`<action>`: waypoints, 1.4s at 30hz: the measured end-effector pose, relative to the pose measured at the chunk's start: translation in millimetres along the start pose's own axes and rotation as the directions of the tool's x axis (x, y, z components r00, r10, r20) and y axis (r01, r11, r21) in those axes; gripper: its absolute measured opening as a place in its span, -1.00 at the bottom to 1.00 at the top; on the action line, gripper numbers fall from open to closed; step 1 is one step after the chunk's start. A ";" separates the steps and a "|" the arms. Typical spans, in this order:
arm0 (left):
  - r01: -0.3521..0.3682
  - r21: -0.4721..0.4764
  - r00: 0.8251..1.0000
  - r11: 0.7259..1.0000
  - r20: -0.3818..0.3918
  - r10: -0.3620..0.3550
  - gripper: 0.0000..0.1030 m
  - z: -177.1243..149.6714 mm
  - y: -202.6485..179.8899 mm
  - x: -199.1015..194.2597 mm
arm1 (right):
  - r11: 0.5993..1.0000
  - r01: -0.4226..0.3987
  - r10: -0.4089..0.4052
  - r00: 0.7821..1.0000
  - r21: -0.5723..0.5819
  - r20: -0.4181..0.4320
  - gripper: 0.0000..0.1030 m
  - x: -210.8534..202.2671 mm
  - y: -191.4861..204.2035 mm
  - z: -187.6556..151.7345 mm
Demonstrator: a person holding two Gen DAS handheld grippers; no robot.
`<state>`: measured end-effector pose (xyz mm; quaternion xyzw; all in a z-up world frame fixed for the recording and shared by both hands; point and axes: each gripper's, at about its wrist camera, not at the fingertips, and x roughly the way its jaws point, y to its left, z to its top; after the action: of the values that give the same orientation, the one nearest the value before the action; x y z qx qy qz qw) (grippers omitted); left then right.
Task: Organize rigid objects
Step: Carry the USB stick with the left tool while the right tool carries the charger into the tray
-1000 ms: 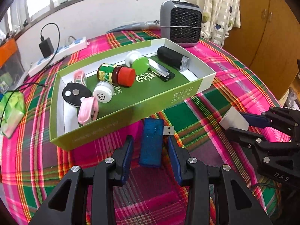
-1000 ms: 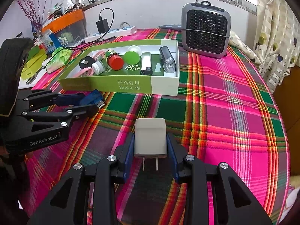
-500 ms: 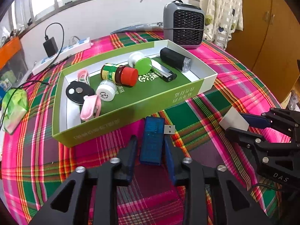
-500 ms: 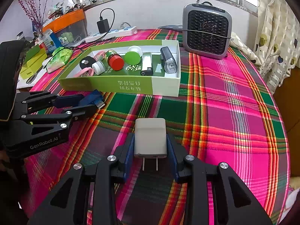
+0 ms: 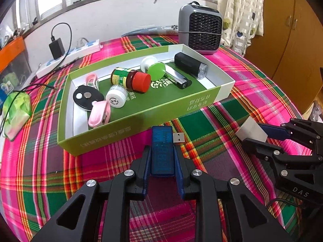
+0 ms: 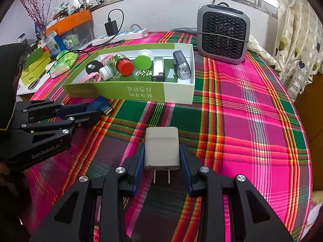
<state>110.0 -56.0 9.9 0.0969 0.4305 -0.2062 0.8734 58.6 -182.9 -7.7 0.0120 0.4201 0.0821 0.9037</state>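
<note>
My left gripper [image 5: 162, 151] is shut on a blue USB tester [image 5: 163, 150], just in front of the green box's near wall [image 5: 141, 129]; it also shows in the right wrist view [image 6: 99, 104]. My right gripper [image 6: 162, 151] is shut on a white plug charger [image 6: 162, 147], prongs toward the camera; the charger also shows in the left wrist view [image 5: 251, 131]. The box [image 6: 141, 91] holds a red-capped bottle [image 5: 131, 79], a green-lidded jar [image 5: 155, 71], a lighter [image 5: 177, 78], a black flashlight [image 5: 190, 65], a white cap [image 5: 116, 98], pink clips [image 5: 100, 115] and a black disc [image 5: 86, 98].
A grey fan heater [image 6: 223, 34] stands behind the box at the right. A power strip with a black adapter [image 5: 68, 54] lies at the back left. A green packet [image 5: 16, 109] lies left of the box. The plaid cloth [image 6: 242, 111] covers the table.
The left gripper has closed onto the blue USB tester, which lay loose between open fingers a second ago. The right gripper with the charger has held still.
</note>
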 end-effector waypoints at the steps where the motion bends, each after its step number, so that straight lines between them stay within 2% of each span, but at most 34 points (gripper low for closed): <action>1: 0.000 -0.002 1.000 1.000 0.001 0.000 -0.60 -0.1 0.4 -0.1 | 1.000 0.000 0.000 1.000 0.000 0.000 -0.32 0.0 0.0 -0.1; 21: 0.007 -0.004 1.000 1.000 0.007 -0.007 -0.60 -2.0 -2.3 -6.7 | 1.000 -0.003 0.003 1.000 -0.007 0.001 -0.32 0.0 1.9 -0.1; 42: -0.002 -0.018 0.998 1.000 0.069 0.003 -0.60 4.0 -4.0 -33.6 | 1.000 -0.002 0.003 0.999 -0.015 0.054 -0.32 -14.8 6.1 7.0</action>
<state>92.7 -51.7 39.0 0.0822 0.4019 -0.2045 0.8888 53.7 -178.9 8.6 0.0082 0.3947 0.0858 0.9148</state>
